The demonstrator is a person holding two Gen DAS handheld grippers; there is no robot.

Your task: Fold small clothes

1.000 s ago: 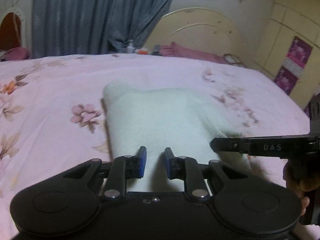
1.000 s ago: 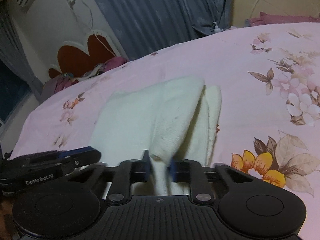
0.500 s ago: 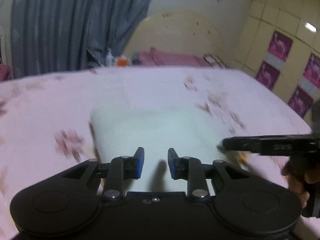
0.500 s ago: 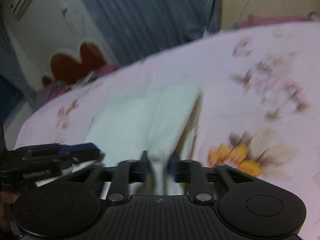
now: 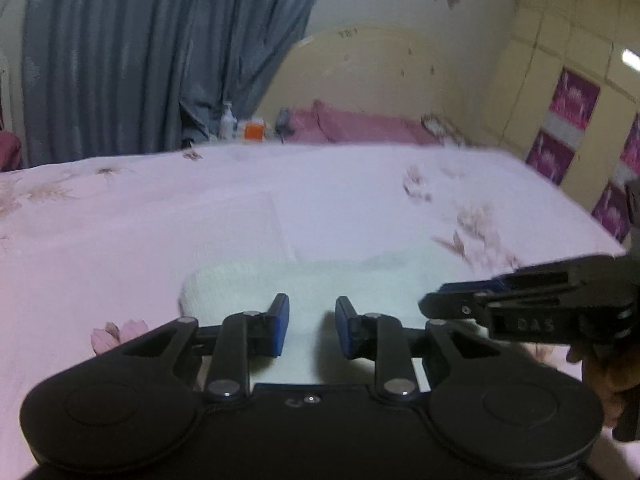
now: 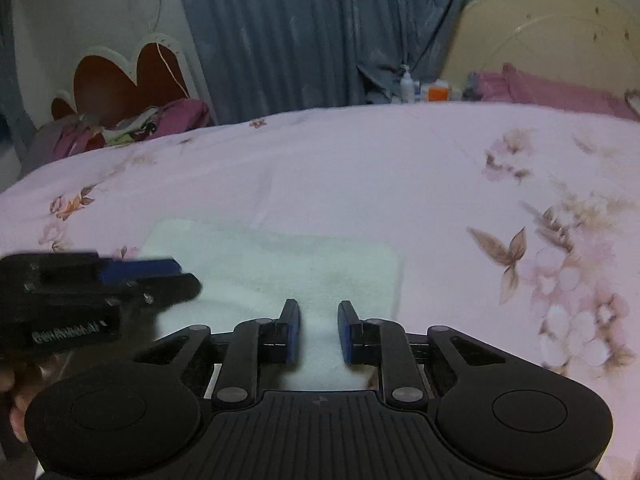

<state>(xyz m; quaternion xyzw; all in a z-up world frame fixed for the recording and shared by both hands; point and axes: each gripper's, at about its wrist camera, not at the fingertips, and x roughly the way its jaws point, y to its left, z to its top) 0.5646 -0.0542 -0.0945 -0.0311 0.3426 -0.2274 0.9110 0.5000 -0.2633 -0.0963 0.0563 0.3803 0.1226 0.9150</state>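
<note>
A small white knitted cloth (image 5: 320,284) lies flat and folded on the pink flowered bedsheet (image 5: 240,216). My left gripper (image 5: 308,304) hovers over its near edge, open, with nothing between the blue pads. From the right, my right gripper (image 5: 432,300) reaches in beside the cloth's right edge. In the right wrist view the cloth (image 6: 280,268) forms a neat rectangle, and my right gripper (image 6: 319,308) is above its near part. Its jaws are closing with a gap left and no cloth pinched between them. The left gripper (image 6: 188,276) comes in from the left over the cloth's left side.
The bedsheet (image 6: 360,168) spreads wide beyond the cloth. A cream headboard (image 5: 372,80), pink pillows (image 5: 360,128) and small bottles (image 5: 244,126) stand at the far end. Grey curtains (image 6: 320,32) hang behind, and a pile of clothes (image 6: 132,128) lies far left.
My right gripper has let go of the raised fold it pinched; the cloth now lies flat. Both grippers have pulled back, so the cloth sits lower in the views.
</note>
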